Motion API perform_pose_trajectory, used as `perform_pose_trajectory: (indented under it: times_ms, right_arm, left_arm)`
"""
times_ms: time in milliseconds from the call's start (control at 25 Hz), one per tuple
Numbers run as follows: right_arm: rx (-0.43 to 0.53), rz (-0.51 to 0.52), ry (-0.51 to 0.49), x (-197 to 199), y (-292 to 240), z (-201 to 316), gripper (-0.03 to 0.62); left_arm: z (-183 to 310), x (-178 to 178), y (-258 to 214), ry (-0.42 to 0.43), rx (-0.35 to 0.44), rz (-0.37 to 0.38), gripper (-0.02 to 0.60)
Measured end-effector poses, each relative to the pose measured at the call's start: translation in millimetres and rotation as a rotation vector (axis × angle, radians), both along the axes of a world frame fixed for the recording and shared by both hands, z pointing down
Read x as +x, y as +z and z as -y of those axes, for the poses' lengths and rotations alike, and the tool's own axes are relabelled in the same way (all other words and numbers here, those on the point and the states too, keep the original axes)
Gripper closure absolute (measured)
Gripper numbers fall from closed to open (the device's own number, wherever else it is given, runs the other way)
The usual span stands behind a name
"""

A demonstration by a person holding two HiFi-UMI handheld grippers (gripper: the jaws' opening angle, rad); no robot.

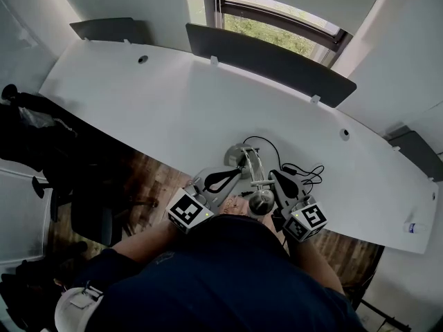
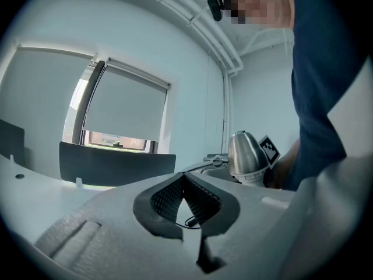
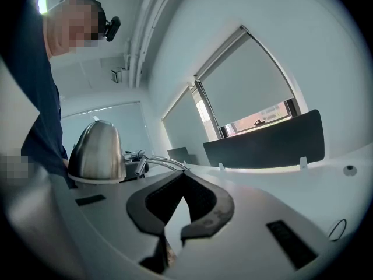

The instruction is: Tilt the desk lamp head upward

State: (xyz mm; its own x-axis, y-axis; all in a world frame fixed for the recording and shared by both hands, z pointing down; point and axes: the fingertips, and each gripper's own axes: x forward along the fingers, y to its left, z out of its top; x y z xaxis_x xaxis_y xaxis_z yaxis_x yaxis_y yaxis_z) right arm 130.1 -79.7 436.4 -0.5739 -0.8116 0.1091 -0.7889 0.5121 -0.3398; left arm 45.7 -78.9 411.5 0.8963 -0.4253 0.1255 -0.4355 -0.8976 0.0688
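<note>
The silver desk lamp stands near the front edge of the white desk (image 1: 138, 109), with its round base (image 1: 237, 156) further back. Its dome-shaped head (image 1: 261, 200) hangs closest to me, between my two grippers. My left gripper (image 1: 239, 173) is just left of the lamp arm, shut and holding nothing. My right gripper (image 1: 274, 175) is just right of the arm, also shut and empty. In the left gripper view the lamp head (image 2: 245, 155) rises to the right beyond the closed left gripper (image 2: 184, 177). In the right gripper view the lamp head (image 3: 98, 153) stands left of the closed right gripper (image 3: 183, 177), clear of it.
A black cable (image 1: 299, 170) coils on the desk right of the lamp. Dark partition panels (image 1: 270, 61) line the desk's far edge below a window (image 1: 277, 33). A dark office chair (image 1: 76, 185) stands at the left over the wooden floor. A small white object (image 1: 415, 227) lies at the desk's right end.
</note>
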Motion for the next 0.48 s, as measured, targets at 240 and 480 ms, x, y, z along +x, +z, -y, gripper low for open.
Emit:
perform_pose_trajectory:
  times_ms: [240,480]
  right_arm:
    - [0.001,0.002,0.002,1.4,0.3,1.6,0.585]
    - [-0.025,0.002,0.020,0.8,-2.5,4.6,0.585]
  left_arm:
    - [1.7,0.5,-0.9,0.001,0.005,-0.001,0.575]
    - [3.4,1.7,-2.1,-0.001,0.001,-0.012,0.575]
